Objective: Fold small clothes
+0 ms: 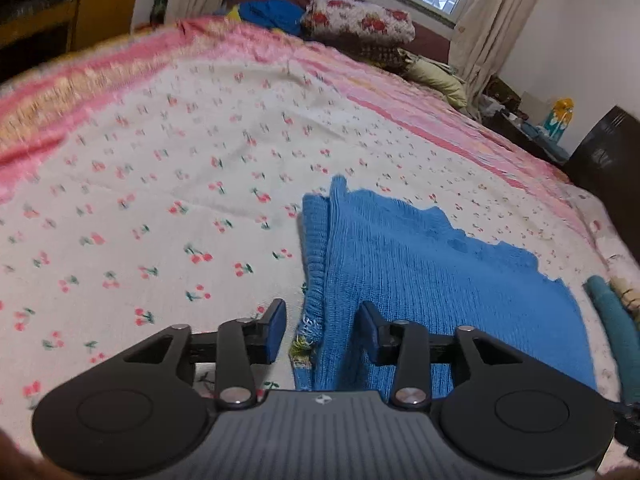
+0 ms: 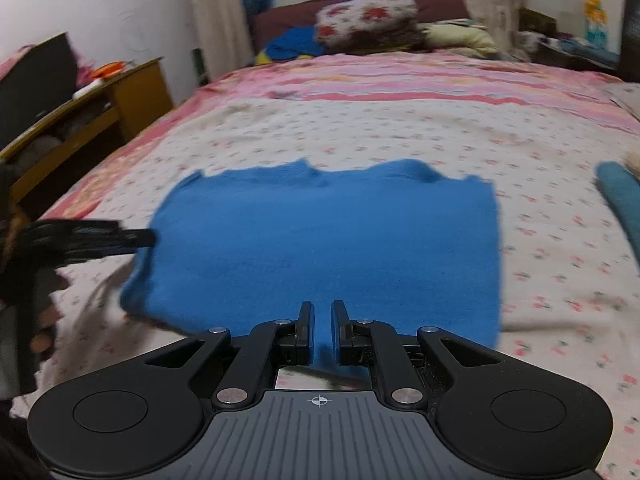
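Observation:
A blue knit sweater (image 1: 420, 272) (image 2: 320, 240) lies folded into a rectangle on the cherry-print bedsheet (image 1: 160, 200) (image 2: 400, 132). My left gripper (image 1: 323, 332) is open over the sweater's left ribbed edge. That edge runs between the jaws, and the pads stand clear of it. From the right wrist view, this gripper (image 2: 136, 236) shows at the sweater's left side, with a hand below it. My right gripper (image 2: 323, 332) is at the sweater's near edge. Its jaws are nearly together, with blue knit between them.
A rolled teal cloth (image 1: 612, 320) (image 2: 620, 200) lies to the right of the sweater. Pillows (image 2: 368, 16) and bedding are piled at the head of the bed under the window. A wooden desk (image 2: 120, 92) stands on the left and a dark cabinet (image 1: 608, 152) on the right.

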The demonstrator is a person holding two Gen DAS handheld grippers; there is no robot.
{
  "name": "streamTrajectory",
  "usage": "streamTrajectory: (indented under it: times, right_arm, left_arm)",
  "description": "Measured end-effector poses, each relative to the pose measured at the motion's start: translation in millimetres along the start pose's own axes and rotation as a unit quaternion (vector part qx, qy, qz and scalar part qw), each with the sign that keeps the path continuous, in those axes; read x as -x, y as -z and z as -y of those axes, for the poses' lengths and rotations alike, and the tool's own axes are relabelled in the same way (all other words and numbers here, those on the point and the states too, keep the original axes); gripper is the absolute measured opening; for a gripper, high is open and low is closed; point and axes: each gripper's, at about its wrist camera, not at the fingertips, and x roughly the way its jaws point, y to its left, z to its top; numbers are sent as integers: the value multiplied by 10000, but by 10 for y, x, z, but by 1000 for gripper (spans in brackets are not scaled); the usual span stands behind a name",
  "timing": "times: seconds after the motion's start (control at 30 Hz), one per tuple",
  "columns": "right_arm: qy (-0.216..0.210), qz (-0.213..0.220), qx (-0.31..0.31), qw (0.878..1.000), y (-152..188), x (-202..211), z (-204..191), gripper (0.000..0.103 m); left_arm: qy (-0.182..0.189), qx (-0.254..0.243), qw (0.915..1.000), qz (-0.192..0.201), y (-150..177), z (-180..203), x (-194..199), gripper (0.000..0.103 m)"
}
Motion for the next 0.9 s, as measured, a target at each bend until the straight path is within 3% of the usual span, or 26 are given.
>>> streamTrajectory:
  times: [0.07, 0.13, 0.27, 0.37, 0.43, 0.53, 0.7, 0.9]
  right_arm:
    - [-55, 17, 14, 10000, -27, -46, -45, 12]
    - [-85, 6, 16, 10000, -64, -113, -58, 12]
    - [-147, -32, 9, 9999, -84, -196, -63, 12]
    - [-217, -52, -5, 9998, -68, -231, -62, 12]
    - [-224, -60, -27, 9997, -68, -253, -55, 12]
    - [-263, 14, -119, 9996, -84, -224, -7, 12]
    - [-253, 119, -316, 9991, -115, -171, 168, 12]
    - [-327, 110, -504, 9981, -141, -252, 236, 12]
  left_arm:
    - [216, 137, 9997, -58, -2, -39, -56, 52]
    - [364, 107, 9993, -41, 1, -23, -84, 68]
    - [529, 39, 9986, -21, 3, 10, -120, 76]
    - [373, -195, 9991, -11, -41, 103, -150, 68]
    - [360, -226, 9991, -77, -85, 162, -166, 47]
    - [398, -81, 9991, -81, -105, 140, -152, 31]
    - [572, 289, 9979, -109, -98, -12, -161, 28]
    - [473, 142, 9987, -147, -138, 46, -314, 38]
